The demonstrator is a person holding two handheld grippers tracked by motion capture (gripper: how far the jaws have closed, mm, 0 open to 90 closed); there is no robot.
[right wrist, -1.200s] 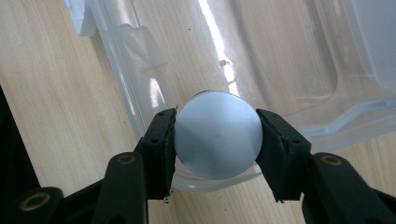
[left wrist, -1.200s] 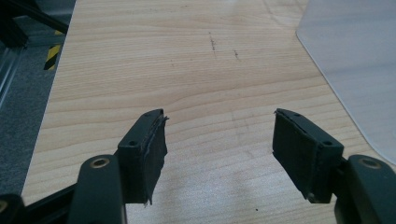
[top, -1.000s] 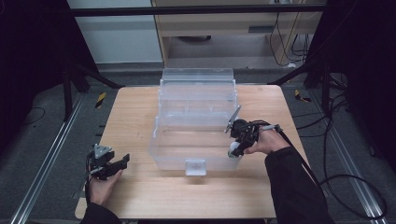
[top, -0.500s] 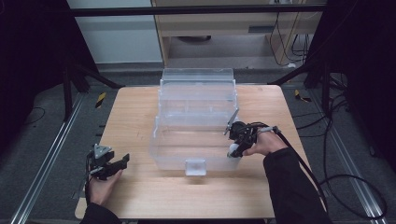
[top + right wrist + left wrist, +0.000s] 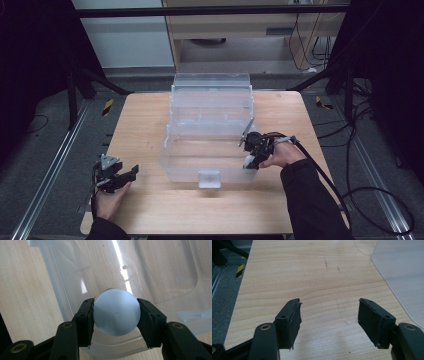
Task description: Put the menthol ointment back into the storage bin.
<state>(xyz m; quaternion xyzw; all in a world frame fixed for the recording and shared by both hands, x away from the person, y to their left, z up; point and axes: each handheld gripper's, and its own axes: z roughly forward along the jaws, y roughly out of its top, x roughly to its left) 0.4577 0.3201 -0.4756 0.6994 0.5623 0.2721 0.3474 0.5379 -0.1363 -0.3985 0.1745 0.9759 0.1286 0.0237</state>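
**White ball gripped at the clear box**

A white ball (image 5: 116, 312) is clamped between the jaws of the right gripper (image 5: 115, 315), held over the near right corner of a clear plastic box (image 5: 210, 125) that stands mid-table. The left gripper (image 5: 329, 315) is held spread, with nothing between its jaws, low over the wooden table (image 5: 145, 125) at the near left, well apart from the box.

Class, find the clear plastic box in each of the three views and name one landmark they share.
High view: clear plastic box, table centre.
Left gripper view: its frosted corner, upper right.
Right gripper view: rim and floor behind the gripped pale round cap.
Shared landmark: wooden table.
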